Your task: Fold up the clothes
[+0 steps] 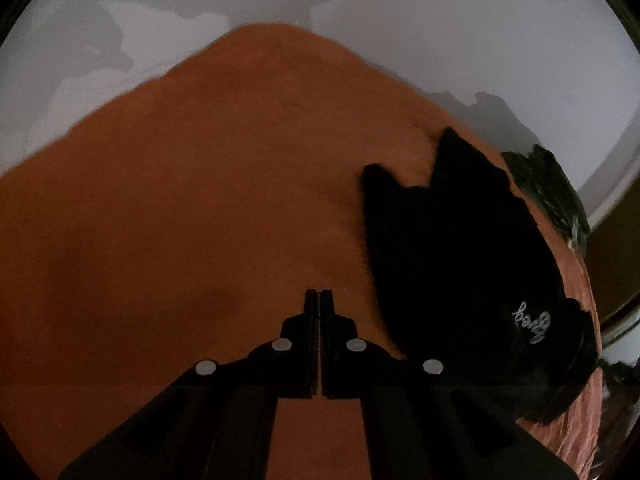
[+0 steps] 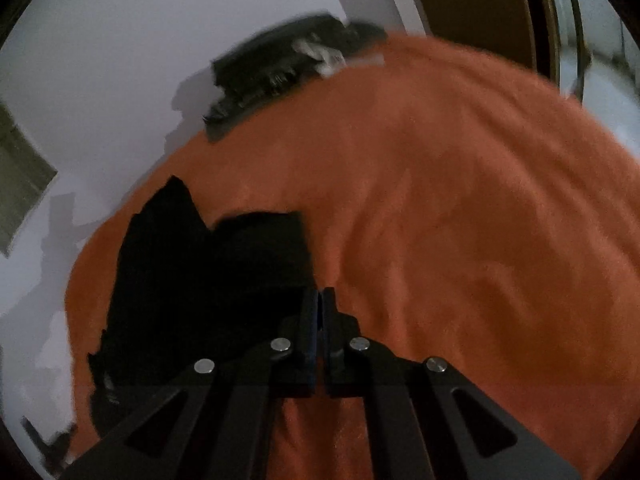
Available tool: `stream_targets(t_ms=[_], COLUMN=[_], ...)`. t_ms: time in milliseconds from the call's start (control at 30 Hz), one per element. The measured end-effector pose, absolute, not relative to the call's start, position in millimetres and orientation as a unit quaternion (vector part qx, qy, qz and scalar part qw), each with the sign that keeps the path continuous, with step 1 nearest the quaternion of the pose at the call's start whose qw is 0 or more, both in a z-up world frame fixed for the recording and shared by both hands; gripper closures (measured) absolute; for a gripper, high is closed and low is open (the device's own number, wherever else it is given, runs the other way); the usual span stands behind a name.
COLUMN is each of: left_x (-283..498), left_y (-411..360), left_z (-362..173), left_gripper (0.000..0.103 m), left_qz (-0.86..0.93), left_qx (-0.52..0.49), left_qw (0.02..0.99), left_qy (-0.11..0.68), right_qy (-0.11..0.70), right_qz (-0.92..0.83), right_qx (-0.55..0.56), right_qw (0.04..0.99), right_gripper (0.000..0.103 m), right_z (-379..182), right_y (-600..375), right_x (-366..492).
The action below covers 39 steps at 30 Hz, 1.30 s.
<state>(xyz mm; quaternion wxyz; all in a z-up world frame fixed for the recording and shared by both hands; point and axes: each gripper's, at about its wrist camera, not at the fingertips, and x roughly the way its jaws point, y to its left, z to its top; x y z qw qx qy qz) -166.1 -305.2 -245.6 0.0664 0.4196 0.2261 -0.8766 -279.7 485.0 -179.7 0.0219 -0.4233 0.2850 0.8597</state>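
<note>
Orange cloth (image 1: 200, 200) is the largest item, spread over a pale surface (image 1: 480, 40) and filling most of both wrist views. One black garment (image 1: 460, 260) lies on top of it, crumpled, with light script lettering visible in the left wrist view; it sits to the right of the left gripper (image 1: 319, 296) and to the left of the right gripper (image 2: 319, 294). One dark patterned item (image 2: 276, 68) lies at the far edge of the cloth, partly off it.

Left gripper: jaws pressed together, nothing visible between them. Right gripper: jaws pressed together at the garment's edge; whether they pinch fabric cannot be told.

Judgement: the step in hand is taking hold of the black garment to lay it flat. Each gripper should pinch a separate corner or hem, catching a single layer only and not the orange cloth beneath, then draw apart evenly.

Count: one cloth, one black garment, one patterned item, two grippers.
</note>
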Motion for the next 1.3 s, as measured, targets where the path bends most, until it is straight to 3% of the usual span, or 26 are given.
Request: stream_targets(t_ms=[133, 167, 200, 267, 300, 533, 633, 767, 833, 867, 900, 1133, 1300], left_x=[-168.1, -170.1, -174.3, -175.5, -175.2, -230.9, -259.0, -285.1, -293.7, -296.6, -296.7, -227.7, -189.3], left_y=[-299.8, -291.5, -283.5, -272.0, -266.5, -226.1, -218.0, -208.3, -206.4, -205.3, -205.0, -258.2, -290.6], left_z=[-256.9, -259.1, -260.5, -261.2, -259.2, -265.7, -274.7, -275.7, -276.3, -275.4, -273.8, -222.1, -210.1], left_gripper=[0.098, 0.090, 0.074, 0.051, 0.047, 0.042, 0.042, 0.042, 0.044, 0.075, 0.098, 0.100, 0.100], left_qz=[-0.858, -0.855, -0.852, -0.850, -0.849, -0.834, -0.822, -0.817, -0.814, -0.815, -0.816, -0.856, -0.867], left_qx=[0.443, 0.449, 0.456, 0.463, 0.465, 0.503, 0.526, 0.546, 0.553, 0.552, 0.552, 0.440, 0.420], left_qw=[0.043, 0.034, 0.023, 0.012, 0.006, -0.022, -0.008, 0.006, 0.013, 0.019, 0.029, 0.043, 0.074], left_qy=[0.258, 0.258, 0.256, 0.252, 0.251, 0.227, 0.218, 0.185, 0.180, 0.175, 0.167, 0.268, 0.260], right_qy=[0.293, 0.284, 0.280, 0.275, 0.273, 0.232, 0.192, 0.209, 0.216, 0.210, 0.204, 0.176, 0.173], right_qz=[0.840, 0.841, 0.845, 0.853, 0.854, 0.861, 0.874, 0.850, 0.842, 0.848, 0.853, 0.894, 0.900], right_qx=[-0.456, -0.458, -0.454, -0.441, -0.441, -0.453, -0.446, -0.484, -0.494, -0.486, -0.479, -0.398, -0.391], right_qw=[0.029, 0.036, 0.040, 0.041, 0.038, 0.002, 0.016, 0.023, 0.023, 0.033, 0.044, 0.109, 0.086], right_gripper=[0.092, 0.075, 0.060, 0.055, 0.055, 0.047, 0.039, 0.036, 0.070, 0.100, 0.102, 0.102, 0.102], right_z=[-194.1, -193.7, -191.6, -186.2, -184.9, -177.1, -176.6, -200.3, -209.8, -208.1, -206.4, -164.4, -141.3], right_y=[484.0, 482.5, 483.0, 480.3, 477.4, 454.1, 458.3, 476.6, 476.9, 475.3, 473.7, 492.2, 510.0], right_x=[-278.5, -277.4, -274.0, -263.8, -260.7, -264.6, -291.3, -339.1, -350.6, -350.2, -349.8, -324.8, -319.1])
